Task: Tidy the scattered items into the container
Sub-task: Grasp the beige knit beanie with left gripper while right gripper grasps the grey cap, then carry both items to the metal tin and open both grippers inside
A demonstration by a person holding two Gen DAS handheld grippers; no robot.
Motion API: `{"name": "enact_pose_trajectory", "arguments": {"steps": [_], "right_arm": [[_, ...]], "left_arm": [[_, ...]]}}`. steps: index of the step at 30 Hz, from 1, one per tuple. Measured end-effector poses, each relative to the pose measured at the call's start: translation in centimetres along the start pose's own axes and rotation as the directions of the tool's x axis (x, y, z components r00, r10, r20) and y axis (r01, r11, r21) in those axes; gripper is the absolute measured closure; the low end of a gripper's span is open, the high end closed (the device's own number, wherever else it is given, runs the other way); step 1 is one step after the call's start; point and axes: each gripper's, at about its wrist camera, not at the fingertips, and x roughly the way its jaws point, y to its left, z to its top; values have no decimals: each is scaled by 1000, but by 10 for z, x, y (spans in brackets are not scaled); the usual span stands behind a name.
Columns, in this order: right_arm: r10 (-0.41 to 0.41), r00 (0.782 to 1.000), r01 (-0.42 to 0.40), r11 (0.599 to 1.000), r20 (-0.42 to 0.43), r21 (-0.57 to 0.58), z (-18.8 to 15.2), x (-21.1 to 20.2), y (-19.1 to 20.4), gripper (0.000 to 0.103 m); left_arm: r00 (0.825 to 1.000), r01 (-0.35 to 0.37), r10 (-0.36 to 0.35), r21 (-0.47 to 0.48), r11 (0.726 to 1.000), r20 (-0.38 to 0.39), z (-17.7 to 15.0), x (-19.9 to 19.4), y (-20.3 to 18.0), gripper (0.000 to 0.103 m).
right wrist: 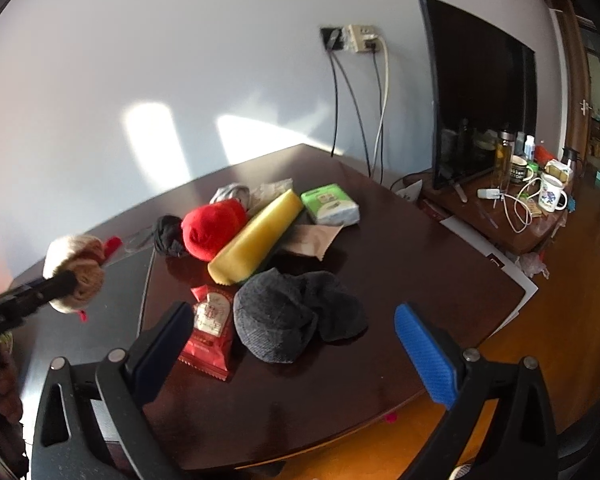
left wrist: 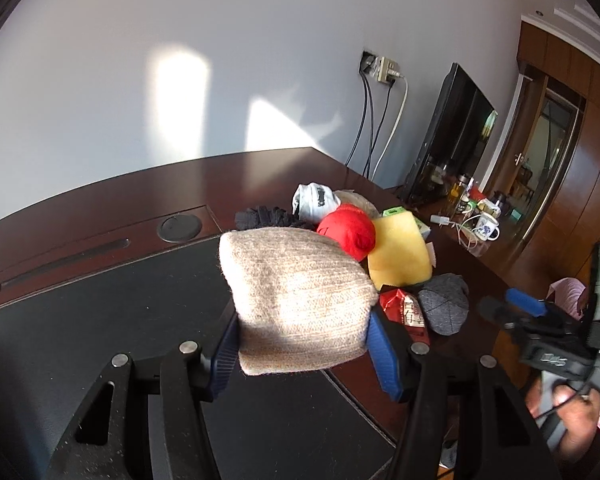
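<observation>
Beige knitted sock bundle (left wrist: pixel 300 300) sat squeezed in the left gripper (left wrist: pixel 304 344); it could slip. The right gripper (right wrist: pixel 300 344) was wide, empty.

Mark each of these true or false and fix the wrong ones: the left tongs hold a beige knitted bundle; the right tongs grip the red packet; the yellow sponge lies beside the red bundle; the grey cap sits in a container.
1. The left tongs hold a beige knitted bundle. True.
2. The right tongs grip the red packet. False: they are open and hold nothing.
3. The yellow sponge lies beside the red bundle. True.
4. The grey cap sits in a container. False: it lies on the table.
</observation>
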Motion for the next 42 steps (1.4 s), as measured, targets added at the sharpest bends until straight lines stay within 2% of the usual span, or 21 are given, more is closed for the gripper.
{"name": "enact_pose_trajectory", "arguments": {"steps": [1,8,11,13,17,21,25,36,42], "right_arm": [[0,1000,0,1000,-15,-8,0,4,1,11],[9,995,-12,1000,-95,-29,-1,31,7,18],[-13,994,10,999,-104,-36,-1,40,7,19],[-27,993,23,999,-117,-38,-2,46,5,23],[-12,992,7,999,-127,-39,-1,53,4,30],[13,988,-20,999,-153,-48,-1,61,7,45],[23,989,-30,999,-144,-46,-1,58,6,56],[39,998,-40,999,-41,-24,17,24,3,59],[105,994,-105,994,-24,-40,18,14,27,59]], "left_arm": [[1000,1,-1,1,1000,2,0,-1,0,43],[1000,14,-14,-7,1000,3,-4,-6,5,43],[1000,13,-13,-15,1000,3,-6,-6,10,43],[1000,12,-12,-20,1000,1,-6,-5,12,43],[1000,13,-13,-25,1000,1,-9,-6,15,43],[1000,19,-18,-31,999,4,-10,-7,18,43],[1000,19,-18,-37,999,9,-12,-10,19,43],[999,19,-17,-52,998,49,-12,-28,23,43],[996,-20,27,-75,997,86,-14,-53,40,43]]}}
